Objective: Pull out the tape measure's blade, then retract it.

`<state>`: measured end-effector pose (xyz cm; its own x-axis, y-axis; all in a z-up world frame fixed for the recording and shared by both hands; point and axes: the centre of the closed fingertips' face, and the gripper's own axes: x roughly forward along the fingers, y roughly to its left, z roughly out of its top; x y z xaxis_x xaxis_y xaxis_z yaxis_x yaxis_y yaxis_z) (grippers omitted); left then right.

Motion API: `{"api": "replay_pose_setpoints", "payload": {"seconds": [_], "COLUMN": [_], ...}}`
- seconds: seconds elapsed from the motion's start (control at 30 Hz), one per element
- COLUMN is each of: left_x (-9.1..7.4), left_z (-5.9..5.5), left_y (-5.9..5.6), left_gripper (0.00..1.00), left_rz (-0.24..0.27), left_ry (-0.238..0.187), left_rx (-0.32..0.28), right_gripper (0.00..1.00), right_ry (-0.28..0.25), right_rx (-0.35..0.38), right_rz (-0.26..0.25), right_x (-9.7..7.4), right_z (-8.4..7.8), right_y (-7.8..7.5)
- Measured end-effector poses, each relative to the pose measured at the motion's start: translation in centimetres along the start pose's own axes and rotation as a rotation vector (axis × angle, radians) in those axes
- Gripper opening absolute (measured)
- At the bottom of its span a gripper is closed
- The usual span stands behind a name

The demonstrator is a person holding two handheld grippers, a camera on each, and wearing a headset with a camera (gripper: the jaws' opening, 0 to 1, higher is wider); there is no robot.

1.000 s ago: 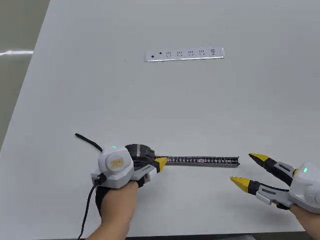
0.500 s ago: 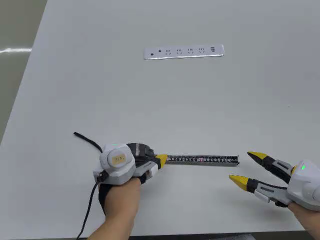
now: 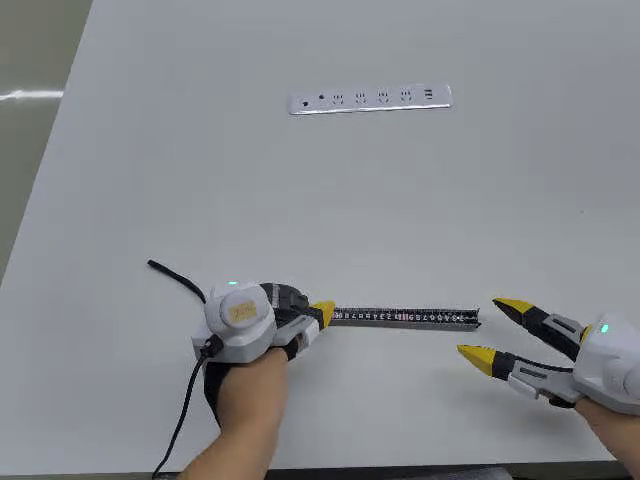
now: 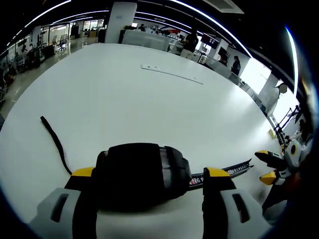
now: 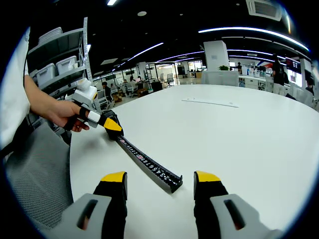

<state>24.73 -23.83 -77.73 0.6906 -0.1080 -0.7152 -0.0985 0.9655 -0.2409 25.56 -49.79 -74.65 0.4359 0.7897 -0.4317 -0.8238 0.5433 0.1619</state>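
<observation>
Head view: the left gripper (image 3: 300, 315) sits at the lower left of the frame, its jaws closed on the black case of the tape measure (image 3: 285, 300), which rests on the white table (image 3: 300, 200). A hand (image 3: 245, 385) grips it from below, and a dark cable (image 3: 180, 420) trails from it toward the bottom edge. In the left gripper view the case bulges between the two yellow-tipped fingers (image 4: 82, 173), pressed on both sides.

From the case the blade (image 3: 405, 318) runs out flat along the table toward the right of the frame, numbered face up. Its end lies just in front of the right gripper (image 3: 482, 327) at the lower right. That gripper's jaws are spread wide and hold nothing. In the right gripper view the blade's end lies just ahead of the gap between the two fingertips, touching neither.

A thin black strap (image 3: 175, 280) curls on the table up and to the left of the case. Well apart, in the upper middle of the head view, a white power strip (image 3: 370, 98) lies flat.
</observation>
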Motion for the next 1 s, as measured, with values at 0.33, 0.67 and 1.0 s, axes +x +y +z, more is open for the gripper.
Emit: {"api": "replay_pose_setpoints", "payload": {"seconds": [0.33, 0.67, 1.0], "left_x": [0.25, 0.34, 0.43], "left_z": [0.05, 0.10, 0.13], "left_y": [0.32, 0.64, 1.01], "left_gripper": [0.84, 0.82, 0.79], "left_rz": [0.031, 0.064, 0.094], "left_ry": [0.002, 0.007, 0.010], "left_rx": [-0.031, -0.051, -0.069], "right_gripper": [0.52, 0.51, 0.50], "right_ry": [0.005, 0.003, -0.009], "right_rx": [0.006, 0.010, 0.012], "right_rz": [0.019, 0.028, 0.034], "right_x": [0.54, 0.83, 1.03], "right_z": [-0.23, -0.25, 0.16], "right_y": [-0.01, -0.06, 0.03]}}
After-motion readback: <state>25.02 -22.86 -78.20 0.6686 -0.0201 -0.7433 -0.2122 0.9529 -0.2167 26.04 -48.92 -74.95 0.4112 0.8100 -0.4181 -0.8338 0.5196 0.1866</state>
